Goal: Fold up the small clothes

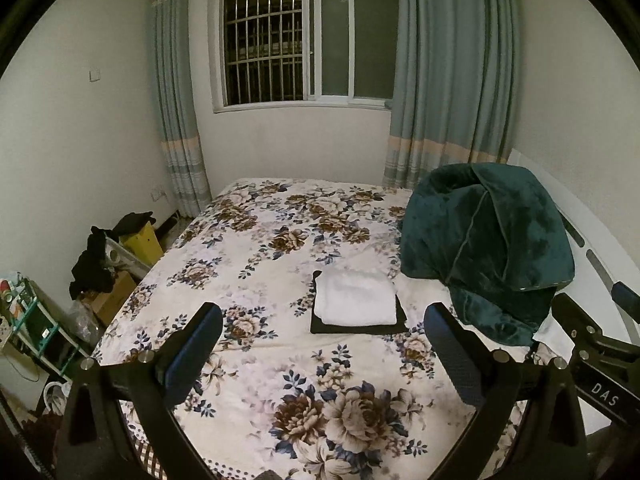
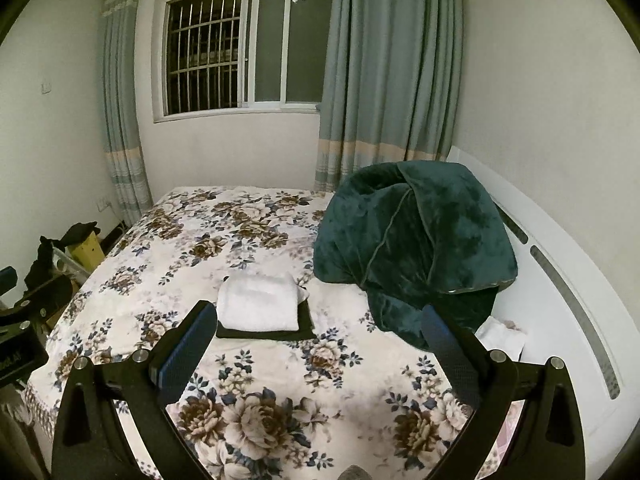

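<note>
White towel (image 1: 357,298) hides black cloth (image 1: 320,326) — edges only.

Folded white cloth (image 1: 357,300) stacked on folded black cloth (image 1: 320,327), lying flat mid-bed, edges roughly aligned

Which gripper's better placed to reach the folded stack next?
Marginally the left. The white folded cloth on the dark folded cloth sits between the left gripper's open fingers; for the right gripper it lies off toward its left finger.
</note>
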Available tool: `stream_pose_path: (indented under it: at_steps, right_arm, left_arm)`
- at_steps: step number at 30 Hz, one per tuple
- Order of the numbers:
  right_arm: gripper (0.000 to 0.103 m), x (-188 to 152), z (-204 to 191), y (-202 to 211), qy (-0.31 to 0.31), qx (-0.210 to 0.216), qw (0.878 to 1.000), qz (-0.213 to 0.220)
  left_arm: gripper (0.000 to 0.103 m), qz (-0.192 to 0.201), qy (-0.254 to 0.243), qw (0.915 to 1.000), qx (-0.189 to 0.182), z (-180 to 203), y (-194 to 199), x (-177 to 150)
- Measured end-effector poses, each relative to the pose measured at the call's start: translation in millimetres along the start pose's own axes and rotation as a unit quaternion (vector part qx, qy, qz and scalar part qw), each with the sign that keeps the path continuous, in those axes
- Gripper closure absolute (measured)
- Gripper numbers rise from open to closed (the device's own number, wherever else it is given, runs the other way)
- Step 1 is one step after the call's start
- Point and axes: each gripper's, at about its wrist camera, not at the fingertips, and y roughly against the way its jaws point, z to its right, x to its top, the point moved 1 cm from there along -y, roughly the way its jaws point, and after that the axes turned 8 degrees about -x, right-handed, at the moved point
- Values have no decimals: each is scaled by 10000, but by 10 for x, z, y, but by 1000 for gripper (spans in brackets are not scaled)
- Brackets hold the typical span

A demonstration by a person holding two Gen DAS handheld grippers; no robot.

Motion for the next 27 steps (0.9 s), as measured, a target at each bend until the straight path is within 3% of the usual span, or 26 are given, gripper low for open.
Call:
stream_pose_path:
  at_steps: [27]
  right_arm:
    - [0,101,-13,0,56,168,9998,73]
  left_arm:
    - [0,51,-81,9998,169,31,174,27]
